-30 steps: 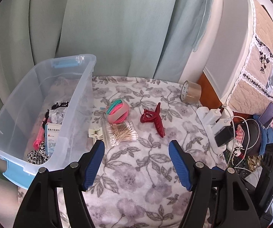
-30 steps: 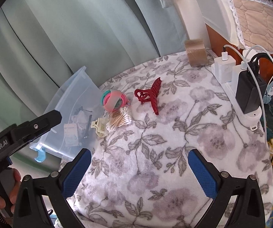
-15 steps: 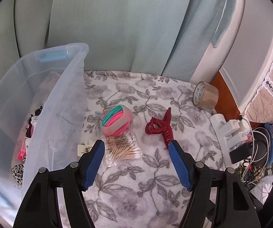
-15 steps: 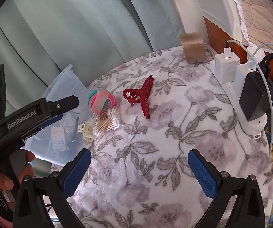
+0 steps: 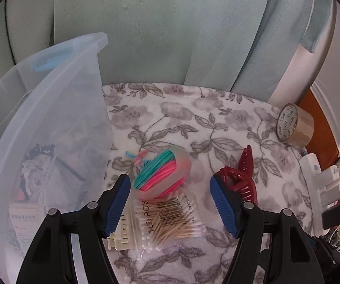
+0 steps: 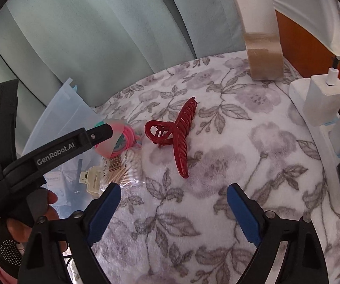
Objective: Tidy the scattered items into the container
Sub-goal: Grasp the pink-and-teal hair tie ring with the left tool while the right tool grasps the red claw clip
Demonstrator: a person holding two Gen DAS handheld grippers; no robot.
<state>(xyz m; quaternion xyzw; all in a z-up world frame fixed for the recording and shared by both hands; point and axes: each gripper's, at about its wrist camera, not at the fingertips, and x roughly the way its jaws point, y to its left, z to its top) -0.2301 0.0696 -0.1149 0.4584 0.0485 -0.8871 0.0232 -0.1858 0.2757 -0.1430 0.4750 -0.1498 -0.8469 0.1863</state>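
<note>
Left wrist view, read from left to right: the clear plastic bin (image 5: 51, 127) now fills the left third of the frame, where a second ago it sat further off and whole; some items already lie inside it, blurred by the wall. Just right of the bin, on the floral blanket (image 5: 217, 127), lie a cream hair clip (image 5: 120, 241), a bag of cotton swabs (image 5: 170, 220) and, resting on the bag's far edge, a pouch of coloured hair ties (image 5: 162, 175). The left tool (image 5: 170, 203) has closed in on this cluster: its fingers stand spread at an unchanged width, with the pouch and the swab bag seen between them. Contact cannot be confirmed.

Further right, the red claw clip (image 5: 243, 175) lies apart from the cluster, and a roll of brown tape (image 5: 295, 125) stands near the power strip (image 5: 311, 172).

Right wrist view: the left tool's body (image 6: 51, 151) enters from the left over the bin edge. The claw clip (image 6: 177, 137) now sits much nearer the right tool (image 6: 173, 213), ahead of its fingers. The right tool's jaws are closing from full spread, with nothing between them yet.

Assessment: both tools are committing to separate pickups, the left to the pouch or swab bag, the right to the claw clip. Four loose items remain outside the bin.
</note>
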